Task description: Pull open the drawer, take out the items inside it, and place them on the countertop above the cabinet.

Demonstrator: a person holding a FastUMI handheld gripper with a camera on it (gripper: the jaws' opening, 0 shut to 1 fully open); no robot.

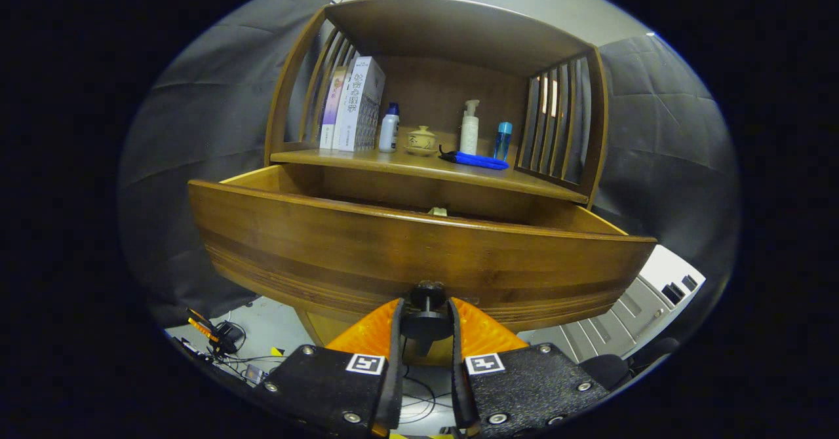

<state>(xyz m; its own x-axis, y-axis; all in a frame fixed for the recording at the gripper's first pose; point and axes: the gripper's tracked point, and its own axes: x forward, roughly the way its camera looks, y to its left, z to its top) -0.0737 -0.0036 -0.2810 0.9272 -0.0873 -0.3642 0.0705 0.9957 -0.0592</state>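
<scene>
My gripper [426, 318] is clamped on the drawer knob [427, 308], one finger pressing on each side of its dark round stem; the knob sits at the middle of the drawer front [419, 255], low on the panel, directly ahead of my fingertips. The drawer stands pulled well out from the cabinet; its long axis runs crosswise to my fingers, its front panel broadside to me, so the direction of pull lies straight back along the gripper. A small pale item [437, 211] shows just over the top edge of the drawer front, near the middle, beyond and above the knob; what it is I cannot tell, and the rest of the drawer's inside is hidden behind the panel. The countertop [393, 162] lies above and behind the open drawer; it bears books [354, 105], a small white bottle [389, 128], a lidded pot [421, 139], a pump bottle [468, 128], a blue bottle [503, 140] and a blue cloth [478, 160]. By my judgement the opening step is nearly or wholly done; the coming move calls for releasing the knob, rising above the front edge and reaching forward and down to the item, which lies almost in line with my fingers.
</scene>
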